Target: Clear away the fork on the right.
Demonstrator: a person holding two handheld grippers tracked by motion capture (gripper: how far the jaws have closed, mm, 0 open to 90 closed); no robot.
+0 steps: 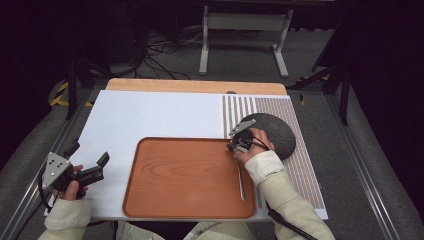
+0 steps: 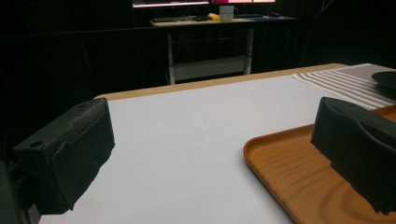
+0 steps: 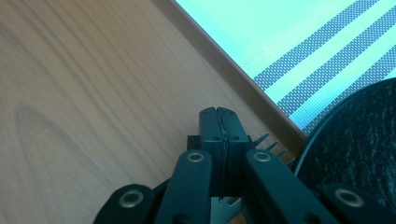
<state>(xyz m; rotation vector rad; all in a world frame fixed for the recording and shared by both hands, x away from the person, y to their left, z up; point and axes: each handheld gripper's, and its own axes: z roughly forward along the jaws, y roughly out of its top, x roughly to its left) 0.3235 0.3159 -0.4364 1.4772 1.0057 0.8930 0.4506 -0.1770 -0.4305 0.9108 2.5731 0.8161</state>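
Clamping a fork point(image 1: 241, 181) near its tines, the right gripper point(image 1: 239, 145) sits at the wooden tray's point(image 1: 175, 200) far right corner; the handle trails along the right rim toward the person, while the left gripper point(image 1: 92, 167) waits open, well apart.

The room is dark, with black walls all round. Grey carpet point(image 1: 240, 55) covers the floor beyond the counter point(image 1: 195, 86), and a tangle of cables point(image 1: 160, 52) lies on it at the left. A white-legged desk point(image 1: 245, 22) stands at the far side, carrying a keyboard point(image 2: 175, 19), a mug point(image 2: 226, 12) and lit screens point(image 2: 170, 3).
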